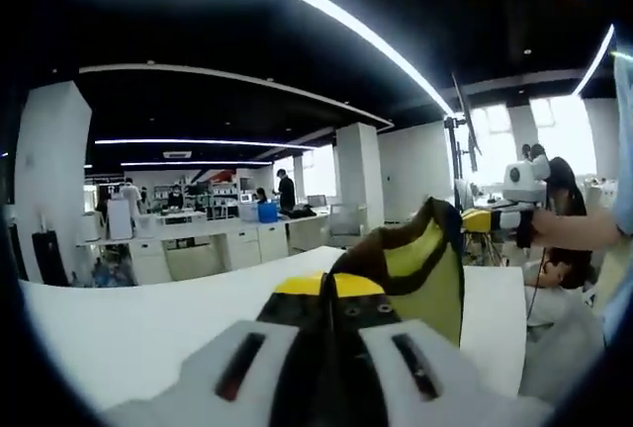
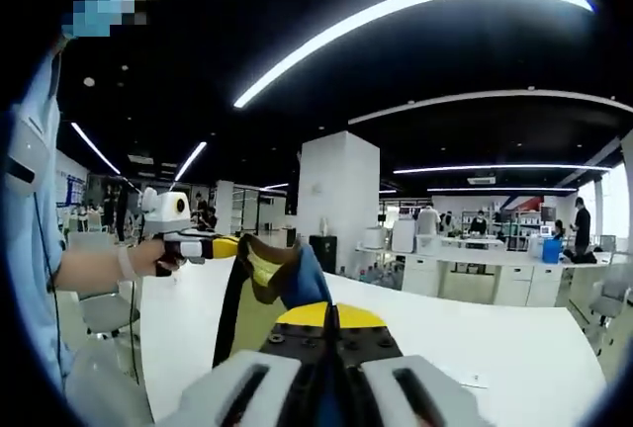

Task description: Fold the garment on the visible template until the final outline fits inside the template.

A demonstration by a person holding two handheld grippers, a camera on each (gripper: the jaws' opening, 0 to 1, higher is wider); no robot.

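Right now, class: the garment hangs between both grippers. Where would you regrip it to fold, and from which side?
Take the garment at its free lower hem, coming from below. It hangs stretched between the left gripper and right gripper, both shut on its upper edge, above the white table.

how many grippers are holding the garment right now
2. The left gripper is clamped on the olive-and-yellow fabric garment near its own camera; the right gripper pinches the other edge, lifting it above the white table.

L gripper: pale grey body, 2 dark slots w/ red inside, yellow tips, black screws. R gripper: same build. Person at 9 o'clock in right gripper view: light blue short sleeve, thin dark cable down the front.
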